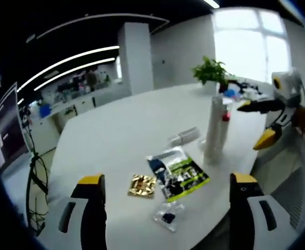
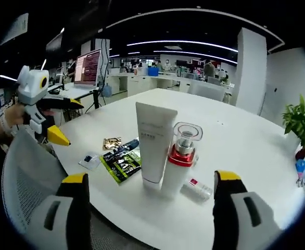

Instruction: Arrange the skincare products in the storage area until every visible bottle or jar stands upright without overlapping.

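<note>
Right gripper view: white table [image 2: 236,135], with one tall white tube [image 2: 153,143] standing upright on its cap and one clear red-collared pump bottle [image 2: 181,156] upright and touching it on the right. Just right of the pump bottle, one small white tube [image 2: 197,188] lying flat on its side, apparently the only product not yet upright. Left of the white tube, three flat packets: one green-and-black sachet [image 2: 120,162], one gold foil square [image 2: 111,142], one small clear sachet [image 2: 89,161]. Right gripper [image 2: 150,185] jaws spread wide, nothing between them. Left gripper [image 2: 59,122] at far left, held in a hand above a grey mesh chair back [image 2: 25,172], jaws parted and empty.

Left gripper view: same group from the opposite side, left gripper [image 1: 168,187] jaws apart over the sachets, right gripper [image 1: 262,122] open beyond the tube.

Judged next: raising the small tube. Best approached low along the table, jaws closing across the tube's middle, then tipped onto its flat cap end in a clear spot near the standing pair without touching them. Risk: a nudge toppling the tall tube or the narrow pump bottle. A little more space between the two standing items also advisable, given the contact.

Count: three skincare containers, three packets, two grippers.
</note>
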